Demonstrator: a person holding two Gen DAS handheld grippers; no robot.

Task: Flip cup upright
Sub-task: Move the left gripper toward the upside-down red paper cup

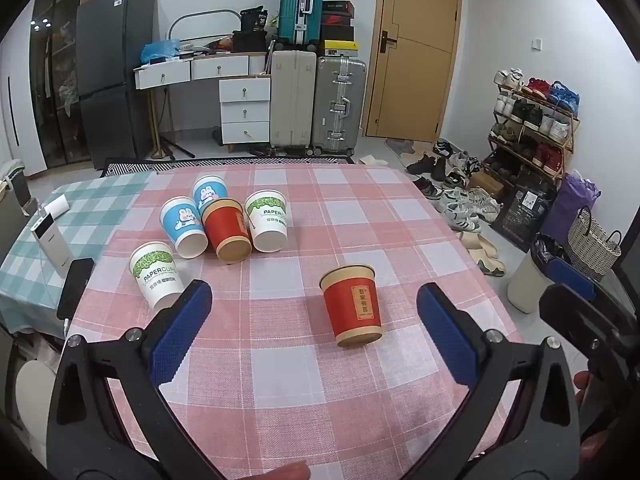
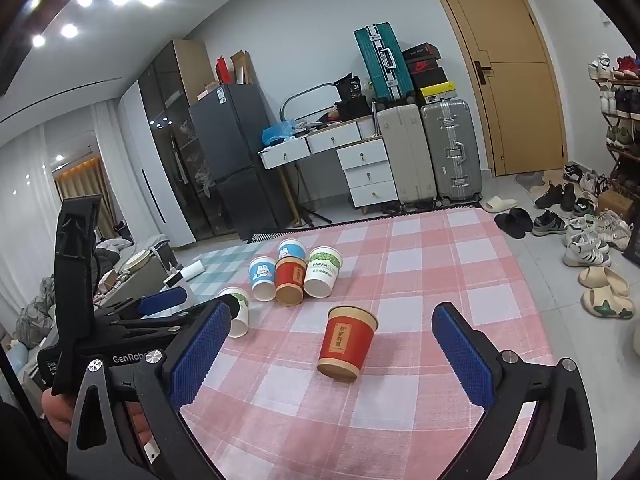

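Red paper cup (image 1: 352,306) standing upright, alone, nearer than cup cluster (image 1: 224,220). Left gripper (image 1: 316,334) and right gripper (image 2: 334,356) both gaping, empty. Likely light, crushable; gripping mid-wall gently.

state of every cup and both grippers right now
near red cup: upright, standing alone
far red cup: upright, in the cluster
two blue bunny cups: upright, in the cluster
green-print cup: upright, in the cluster
second green-print cup: upright, left of the cluster
left gripper: open, empty
right gripper: open, empty
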